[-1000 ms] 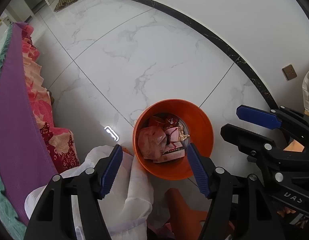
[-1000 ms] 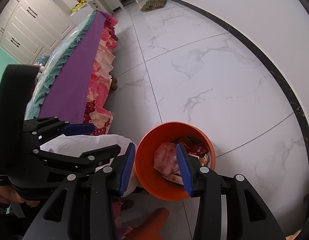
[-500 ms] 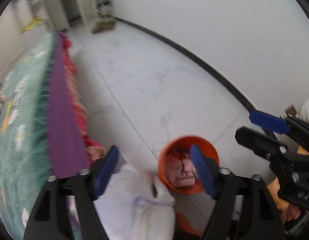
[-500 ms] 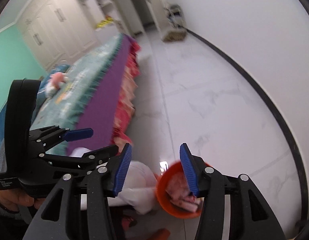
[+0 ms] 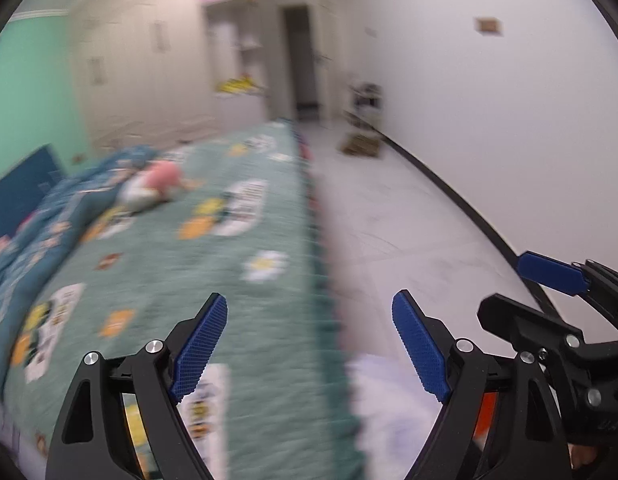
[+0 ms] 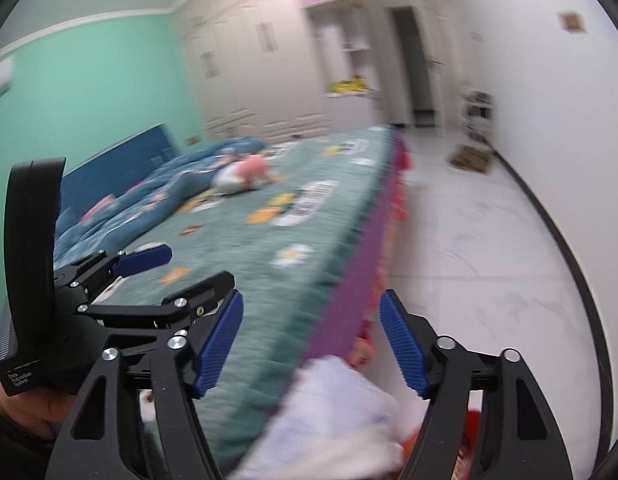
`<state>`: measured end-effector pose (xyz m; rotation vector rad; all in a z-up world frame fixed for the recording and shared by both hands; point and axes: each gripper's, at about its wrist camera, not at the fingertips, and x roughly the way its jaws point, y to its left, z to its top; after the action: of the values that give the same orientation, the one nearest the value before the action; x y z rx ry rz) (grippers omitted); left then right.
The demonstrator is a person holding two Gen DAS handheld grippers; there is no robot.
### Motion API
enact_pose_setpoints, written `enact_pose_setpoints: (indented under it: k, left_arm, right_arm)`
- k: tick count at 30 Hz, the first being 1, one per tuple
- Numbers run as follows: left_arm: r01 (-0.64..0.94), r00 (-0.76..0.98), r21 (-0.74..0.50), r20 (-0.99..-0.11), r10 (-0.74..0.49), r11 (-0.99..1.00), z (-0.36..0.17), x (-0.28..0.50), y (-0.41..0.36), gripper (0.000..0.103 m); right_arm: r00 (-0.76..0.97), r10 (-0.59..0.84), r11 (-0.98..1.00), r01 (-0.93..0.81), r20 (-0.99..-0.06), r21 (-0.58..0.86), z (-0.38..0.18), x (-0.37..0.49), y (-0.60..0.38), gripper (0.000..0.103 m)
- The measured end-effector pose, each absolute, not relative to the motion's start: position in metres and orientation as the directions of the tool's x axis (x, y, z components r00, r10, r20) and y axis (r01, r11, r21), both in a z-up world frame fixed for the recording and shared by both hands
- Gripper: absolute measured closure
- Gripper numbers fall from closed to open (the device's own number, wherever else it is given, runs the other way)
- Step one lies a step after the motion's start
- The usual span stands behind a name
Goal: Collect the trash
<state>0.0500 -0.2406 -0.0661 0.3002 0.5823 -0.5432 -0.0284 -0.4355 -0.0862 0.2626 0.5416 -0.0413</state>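
My left gripper (image 5: 309, 346) is open and empty, raised over the edge of the bed (image 5: 157, 272). My right gripper (image 6: 311, 344) is open and empty, also over the bed's edge (image 6: 269, 240). The orange trash bin shows only as a sliver behind the right gripper's arm in the left wrist view (image 5: 485, 416) and at the bottom of the right wrist view (image 6: 467, 452). Its contents are hidden. A white cloth or bag lies beside the bin (image 6: 341, 416), blurred (image 5: 389, 408). Each gripper shows in the other's view: the right one (image 5: 549, 284), the left one (image 6: 169, 276).
A green bedspread with patches, a pink soft toy (image 6: 245, 170) and a blue quilt (image 6: 197, 172) covers the bed. White marble floor (image 6: 489, 248) runs along a white wall with a black skirting. Wardrobes (image 6: 269, 60), a doorway and a small mat (image 6: 471, 158) stand far off.
Both grippers have tilted up from looking down at the bin to looking across the bed and room. The bin has dropped to the bottom edge of both views. Both grippers stay open.
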Motion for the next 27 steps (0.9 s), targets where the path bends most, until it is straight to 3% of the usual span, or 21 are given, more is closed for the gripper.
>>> enact_pose_setpoints:
  k: [11,12,14,21,27]
  left_arm:
    - [0.154,0.888,0.101,-0.451,-0.092,0.983,-0.024,0.048,-0.100,0.013]
    - [0.133,0.893,0.097,-0.443,-0.076,0.986,-0.021,0.047,-0.091,0.009]
    - [0.081,0.910,0.091,-0.414,-0.036,0.993,-0.014,0.043,-0.070,0.007]
    - [-0.013,0.926,0.042,-0.376,0.027,0.999,-0.007,0.035,-0.037,0.007]
    - [-0.051,0.919,-0.016,-0.393,0.041,0.999,-0.016,0.028,-0.014,0.007]
  right_arm:
    - [0.877,0.282,0.959,-0.244,-0.388,0.145,-0.029,0.027,-0.300,0.015]
    - [0.879,0.298,0.954,-0.267,-0.371,0.135,-0.023,0.029,-0.290,0.014]
    - [0.887,0.314,0.949,-0.294,-0.338,0.110,-0.013,0.032,-0.272,0.006]
    - [0.916,0.299,0.949,-0.314,-0.268,-0.015,-0.002,0.030,-0.217,0.005]
    - [0.927,0.258,0.964,-0.266,-0.273,0.009,-0.014,0.022,-0.211,0.005]
